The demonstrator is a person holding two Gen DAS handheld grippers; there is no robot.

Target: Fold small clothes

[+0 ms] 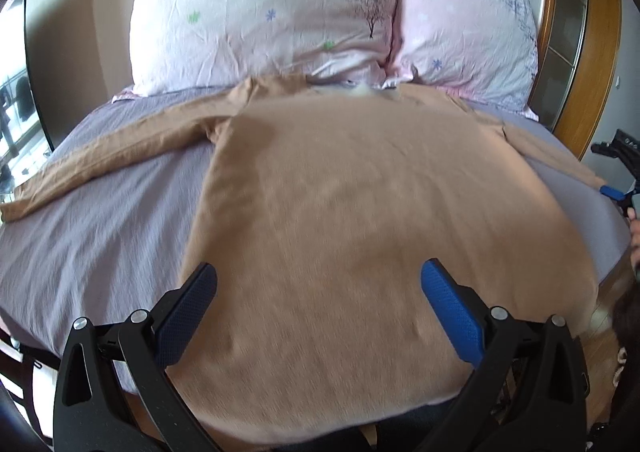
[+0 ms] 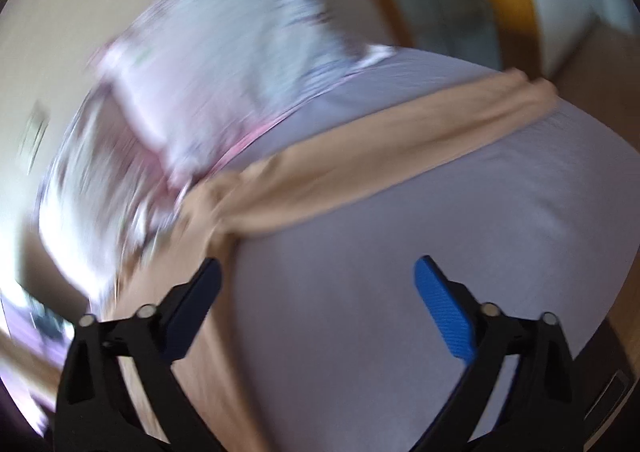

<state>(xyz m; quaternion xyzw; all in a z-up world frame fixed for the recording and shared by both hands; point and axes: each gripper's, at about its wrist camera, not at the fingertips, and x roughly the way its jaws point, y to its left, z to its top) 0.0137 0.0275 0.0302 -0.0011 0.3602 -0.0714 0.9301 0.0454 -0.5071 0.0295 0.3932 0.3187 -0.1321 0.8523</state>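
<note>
A tan long-sleeved top [image 1: 352,212] lies spread flat on the bed, neck toward the pillows, its left sleeve [image 1: 100,160] stretched out to the left. My left gripper [image 1: 320,284] is open and empty, hovering over the top's lower hem. My right gripper [image 2: 316,280] is open and empty over the sheet beside the top's right side; the right sleeve [image 2: 380,160] stretches across that blurred view. The right gripper also shows at the left wrist view's right edge [image 1: 618,188].
The bed has a lilac-grey sheet [image 1: 92,236]. Two pink floral pillows [image 1: 260,12] stand at the head. A wooden frame [image 1: 592,64] runs along the right. A mirror or window [image 1: 16,92] is at the left. Wooden floor shows below the bed's edge.
</note>
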